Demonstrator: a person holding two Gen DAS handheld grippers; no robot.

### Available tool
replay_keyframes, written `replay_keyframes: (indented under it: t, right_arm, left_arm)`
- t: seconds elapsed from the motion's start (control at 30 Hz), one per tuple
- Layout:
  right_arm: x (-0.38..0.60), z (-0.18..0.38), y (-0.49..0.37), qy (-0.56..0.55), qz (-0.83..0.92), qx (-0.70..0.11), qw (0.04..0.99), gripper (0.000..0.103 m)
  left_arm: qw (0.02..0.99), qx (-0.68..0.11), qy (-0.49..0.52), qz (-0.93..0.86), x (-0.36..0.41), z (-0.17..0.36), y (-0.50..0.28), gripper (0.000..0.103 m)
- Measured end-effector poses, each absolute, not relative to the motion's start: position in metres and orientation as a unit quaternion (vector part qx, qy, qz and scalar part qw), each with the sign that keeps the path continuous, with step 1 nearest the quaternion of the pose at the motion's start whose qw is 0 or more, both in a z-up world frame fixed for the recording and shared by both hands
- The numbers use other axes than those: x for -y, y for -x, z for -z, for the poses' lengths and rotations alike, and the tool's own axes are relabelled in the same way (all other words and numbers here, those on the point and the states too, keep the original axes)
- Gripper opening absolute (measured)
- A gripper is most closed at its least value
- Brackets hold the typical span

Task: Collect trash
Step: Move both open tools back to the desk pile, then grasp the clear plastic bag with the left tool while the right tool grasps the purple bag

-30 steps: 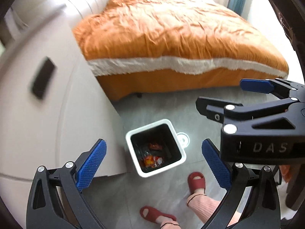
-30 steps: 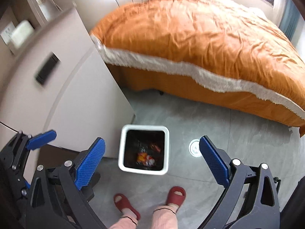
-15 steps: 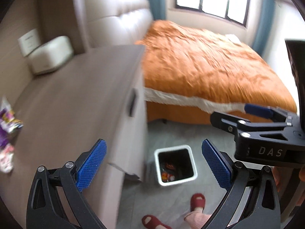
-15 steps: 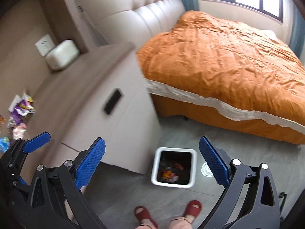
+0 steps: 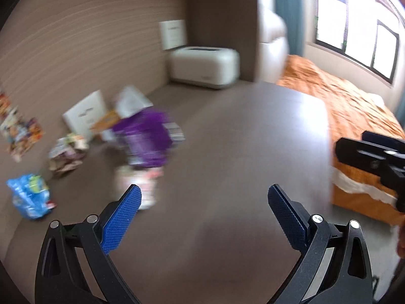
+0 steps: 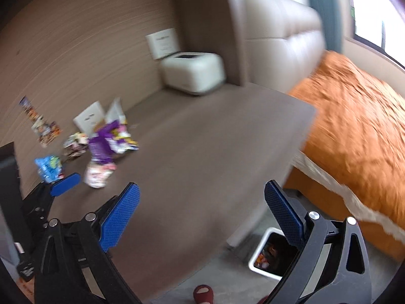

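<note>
Orange bed [image 6: 354,131] right of frame. Brown tabletop [image 5: 227,164] centre. White bin [image 6: 265,255] on floor, lower right. Wrappers [image 5: 141,136] heaped left on tabletop, blurred. Left gripper [image 5: 202,197] wide open, empty. Right gripper [image 6: 202,197] wide open, empty.

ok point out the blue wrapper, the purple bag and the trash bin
blue wrapper [image 5: 29,195], left wrist view, middle of the crumpled plastic
purple bag [image 5: 146,136], left wrist view, its purple front
trash bin [image 6: 263,235], right wrist view, white rim
</note>
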State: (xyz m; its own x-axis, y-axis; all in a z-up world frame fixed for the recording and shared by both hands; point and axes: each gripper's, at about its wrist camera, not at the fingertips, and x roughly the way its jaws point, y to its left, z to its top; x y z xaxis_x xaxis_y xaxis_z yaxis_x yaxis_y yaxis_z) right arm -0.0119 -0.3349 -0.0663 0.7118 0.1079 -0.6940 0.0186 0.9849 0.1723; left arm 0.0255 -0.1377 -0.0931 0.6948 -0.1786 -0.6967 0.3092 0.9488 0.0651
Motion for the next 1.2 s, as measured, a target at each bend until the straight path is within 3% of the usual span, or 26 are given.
replay_keyframes:
  t: [0.53, 0.7, 0.73, 0.8, 0.87, 0.9, 1.0, 1.2]
  right_arm:
    - [0.201, 0.082, -0.094, 0.013, -0.118, -0.424, 0.898, 0.098]
    - [0.175, 0.101, -0.126, 0.039, -0.11, -0.44, 0.89, 0.098]
    - [0.172, 0.104, -0.129, 0.044, -0.105, -0.444, 0.889, 0.098]
    - [0.169, 0.109, -0.135, 0.05, -0.096, -0.449, 0.887, 0.093]
    - [0.17, 0.111, -0.136, 0.043, -0.103, -0.451, 0.885, 0.063]
    - [0.17, 0.111, -0.137, 0.043, -0.104, -0.454, 0.884, 0.063]
    - [0.179, 0.108, -0.133, 0.036, -0.106, -0.451, 0.885, 0.058]
    - [0.221, 0.078, -0.104, 0.009, -0.086, -0.413, 0.906, 0.058]
  left_arm:
    - [0.899, -0.417, 0.002, 0.132, 0.046, 0.123, -0.095, 0.098]
    - [0.888, -0.429, -0.02, 0.163, 0.05, 0.133, -0.107, 0.096]
    - [0.885, -0.434, -0.024, 0.168, 0.053, 0.135, -0.109, 0.094]
    - [0.879, -0.441, -0.023, 0.178, 0.055, 0.139, -0.113, 0.077]
    - [0.881, -0.436, -0.028, 0.181, 0.058, 0.14, -0.113, 0.067]
    - [0.881, -0.436, -0.027, 0.183, 0.059, 0.139, -0.113, 0.06]
    - [0.881, -0.437, -0.014, 0.182, 0.06, 0.137, -0.113, 0.053]
    - [0.89, -0.422, -0.013, 0.174, 0.056, 0.122, -0.098, 0.051]
